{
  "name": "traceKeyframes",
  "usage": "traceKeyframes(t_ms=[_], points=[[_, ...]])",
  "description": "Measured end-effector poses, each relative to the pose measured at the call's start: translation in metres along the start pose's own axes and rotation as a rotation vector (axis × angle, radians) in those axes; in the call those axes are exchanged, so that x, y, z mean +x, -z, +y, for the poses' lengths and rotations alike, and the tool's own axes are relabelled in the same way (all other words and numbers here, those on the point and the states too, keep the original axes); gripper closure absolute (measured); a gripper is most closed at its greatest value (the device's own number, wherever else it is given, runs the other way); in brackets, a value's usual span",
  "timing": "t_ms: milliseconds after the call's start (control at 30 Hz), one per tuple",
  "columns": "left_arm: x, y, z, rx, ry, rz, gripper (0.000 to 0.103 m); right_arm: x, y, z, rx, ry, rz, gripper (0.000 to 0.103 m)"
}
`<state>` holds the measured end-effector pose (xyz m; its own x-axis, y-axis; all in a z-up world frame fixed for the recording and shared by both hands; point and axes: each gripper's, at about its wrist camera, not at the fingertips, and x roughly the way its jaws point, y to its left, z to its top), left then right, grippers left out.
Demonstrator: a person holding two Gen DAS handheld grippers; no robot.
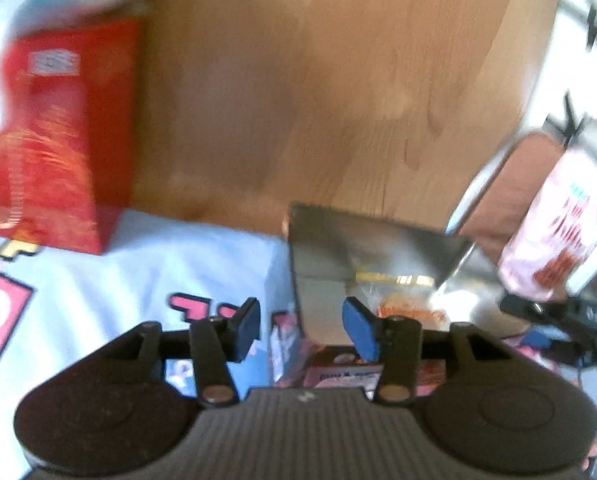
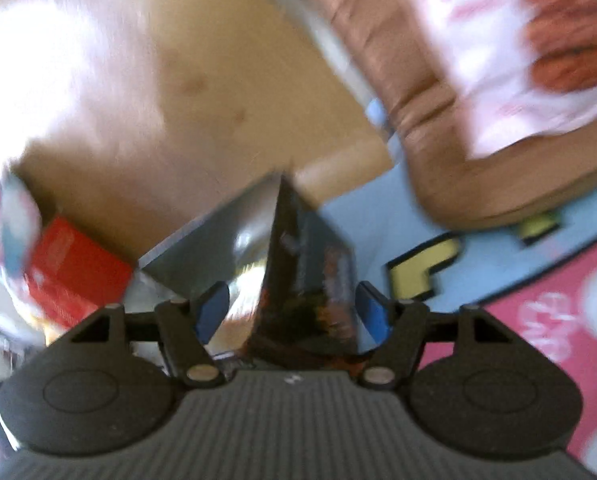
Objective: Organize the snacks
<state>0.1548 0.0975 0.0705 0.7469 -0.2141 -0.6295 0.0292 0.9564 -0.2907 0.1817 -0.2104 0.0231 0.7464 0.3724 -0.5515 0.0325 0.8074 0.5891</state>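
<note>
A dark snack box [image 2: 310, 280] with its silver-lined flap raised stands on the blue mat [image 2: 378, 224]. My right gripper [image 2: 292, 312] is open around it: the right pad lies close to the box's side and a gap shows at the left pad. In the left wrist view the same box [image 1: 378, 248] sits just ahead, with an orange-printed packet [image 1: 414, 312] showing inside. My left gripper [image 1: 306, 330] is open, its pads either side of the box's near left corner without pressing it. Both views are blurred.
A red box [image 1: 58, 140] stands at the left on the mat [image 1: 158, 256], and wooden floor [image 1: 318, 80] lies beyond. A pink-and-white snack bag [image 1: 554, 232] rests on a brown cushion [image 1: 526, 184] at the right. The mat has a pink panel [image 2: 558, 320].
</note>
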Motion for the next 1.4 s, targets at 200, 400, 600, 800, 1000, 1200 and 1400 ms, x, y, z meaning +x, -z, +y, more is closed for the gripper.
traceKeyframes(t_ms=[200,400,600,800,1000,1200,1400], points=[[-0.036,0.038,0.015,-0.031,0.036,-0.008,0.056,-0.076,0.056,0.006,-0.083,-0.022,-0.048,0.033],[-0.032,0.087,0.042,-0.144,0.015,0.074,0.060,-0.091,0.096,0.024,-0.251,-0.003,-0.057,0.044],[-0.044,0.114,0.008,-0.031,0.116,0.098,0.058,-0.082,0.131,0.021,-0.187,-0.079,0.114,0.051],[-0.062,0.117,0.032,-0.119,0.087,0.067,0.056,-0.106,0.132,0.013,-0.204,-0.042,0.053,0.051],[-0.061,0.108,0.063,-0.280,0.110,0.064,0.056,-0.105,0.120,0.025,-0.244,-0.060,-0.008,0.051],[-0.051,0.090,0.058,-0.207,0.047,0.039,0.048,-0.073,0.146,0.083,-0.562,-0.070,0.030,0.051],[-0.037,0.082,0.044,-0.123,0.046,0.054,0.048,-0.024,0.183,0.130,-0.903,-0.042,0.056,0.030]])
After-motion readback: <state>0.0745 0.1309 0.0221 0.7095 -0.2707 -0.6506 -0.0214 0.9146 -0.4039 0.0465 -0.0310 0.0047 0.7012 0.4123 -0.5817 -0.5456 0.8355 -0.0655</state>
